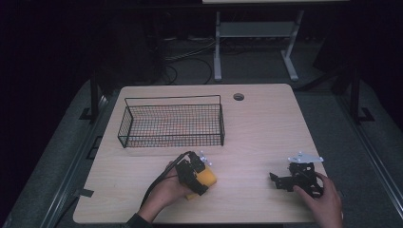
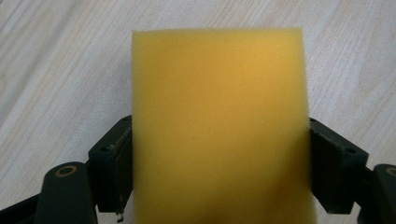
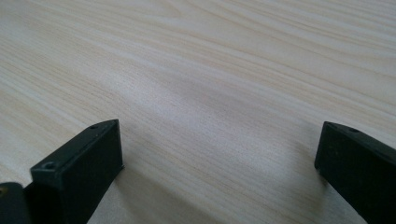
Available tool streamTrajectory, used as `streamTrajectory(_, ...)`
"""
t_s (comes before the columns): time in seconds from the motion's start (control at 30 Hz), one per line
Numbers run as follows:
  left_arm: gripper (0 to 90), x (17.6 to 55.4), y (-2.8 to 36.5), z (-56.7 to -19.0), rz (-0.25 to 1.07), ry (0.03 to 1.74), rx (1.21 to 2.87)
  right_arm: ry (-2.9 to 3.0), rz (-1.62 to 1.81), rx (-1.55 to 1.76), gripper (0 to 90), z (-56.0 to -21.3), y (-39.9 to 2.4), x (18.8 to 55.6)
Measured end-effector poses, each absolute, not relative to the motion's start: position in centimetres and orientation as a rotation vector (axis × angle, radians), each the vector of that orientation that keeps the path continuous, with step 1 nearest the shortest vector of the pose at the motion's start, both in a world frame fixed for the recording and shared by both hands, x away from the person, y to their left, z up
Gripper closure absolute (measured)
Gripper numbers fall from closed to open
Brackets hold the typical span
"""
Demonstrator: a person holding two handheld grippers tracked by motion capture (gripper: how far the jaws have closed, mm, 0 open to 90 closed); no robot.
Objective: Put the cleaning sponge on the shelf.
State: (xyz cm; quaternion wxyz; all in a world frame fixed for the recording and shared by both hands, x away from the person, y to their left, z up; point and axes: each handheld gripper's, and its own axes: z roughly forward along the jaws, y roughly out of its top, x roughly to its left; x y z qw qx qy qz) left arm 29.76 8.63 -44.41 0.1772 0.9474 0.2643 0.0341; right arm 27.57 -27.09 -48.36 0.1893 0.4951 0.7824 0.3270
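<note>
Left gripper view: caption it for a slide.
Left gripper clamps a yellow sponge between its black jaws above the wooden table.

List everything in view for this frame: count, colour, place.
sponge: 1, yellow, near edge of the table left of centre, between the jaws of the left gripper
basket: 1, black wire, far left part of the table, nothing visible inside
table: 1, light wood, with a round hole near its far edge
desk frame: 1, white legs, on the floor beyond the table
cables: several, dark, on the floor beyond the table
left gripper: 1, black, shut on the sponge, held in the left hand
right gripper: 1, black, jaws apart over bare table, held in the right hand
</note>
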Motion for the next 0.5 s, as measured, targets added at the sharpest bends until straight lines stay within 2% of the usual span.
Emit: streamTrajectory(0.5, 22.2, 29.78, 8.91, -44.09, 0.101, 0.738, 2.683, 2.199, 0.918, 1.393, 0.2, -48.36, -27.07, 27.54)
